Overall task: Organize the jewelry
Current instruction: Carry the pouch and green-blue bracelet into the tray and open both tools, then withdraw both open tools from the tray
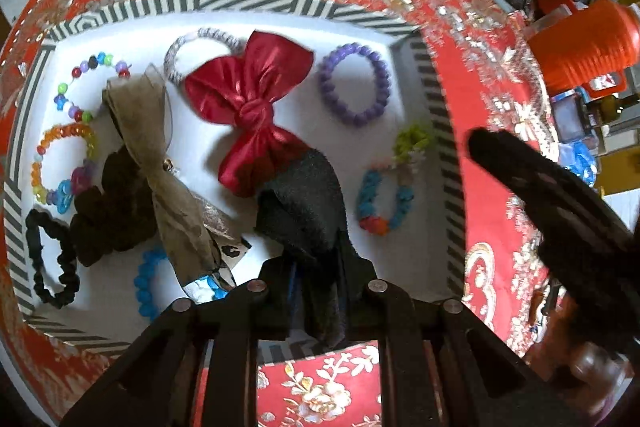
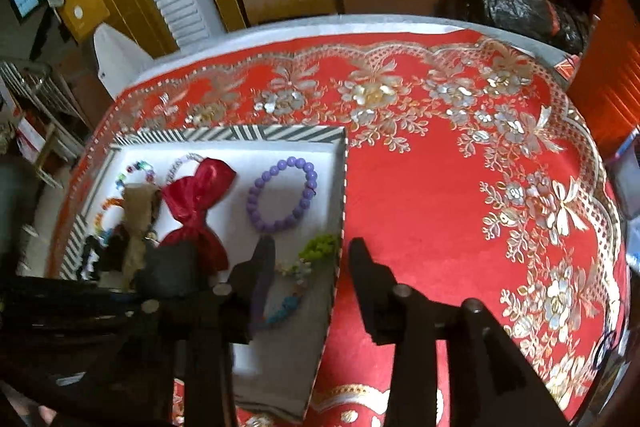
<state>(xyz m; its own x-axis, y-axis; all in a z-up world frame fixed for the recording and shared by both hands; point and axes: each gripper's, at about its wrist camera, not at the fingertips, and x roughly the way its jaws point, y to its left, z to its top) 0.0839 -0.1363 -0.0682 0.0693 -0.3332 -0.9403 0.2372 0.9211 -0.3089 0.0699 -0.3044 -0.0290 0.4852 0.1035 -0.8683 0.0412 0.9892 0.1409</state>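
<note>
The left gripper (image 1: 300, 187) is pointing steeply down into the striped box (image 1: 256, 5), its jaws fully together, and the end of the red bow (image 1: 250, 103) is lying right at its tips; whether the tips are pinching the satin I cannot tell. The bow is shiny and knotted in the middle. Just to the left of this gripper a beige gauze ribbon (image 1: 160, 163) is lying across a dark scrunchie (image 1: 116, 211), and further left are bead bracelets in many colours (image 1: 60, 163) and a black scrunchie (image 1: 52, 263). To its right a blue bead bracelet (image 1: 386, 199) is resting, and beyond the bow the purple bead bracelet (image 1: 356, 85) is lying flat and round.

The right gripper (image 2: 312, 251) is standing partly open with nothing between its fingers. It is straddling the right wall of the box: one finger is over the white floor, the other over the red tablecloth (image 2: 432, 195), which is embroidered with shiny flowers. To the right of this gripper the cloth is open as far as the table edge.
</note>
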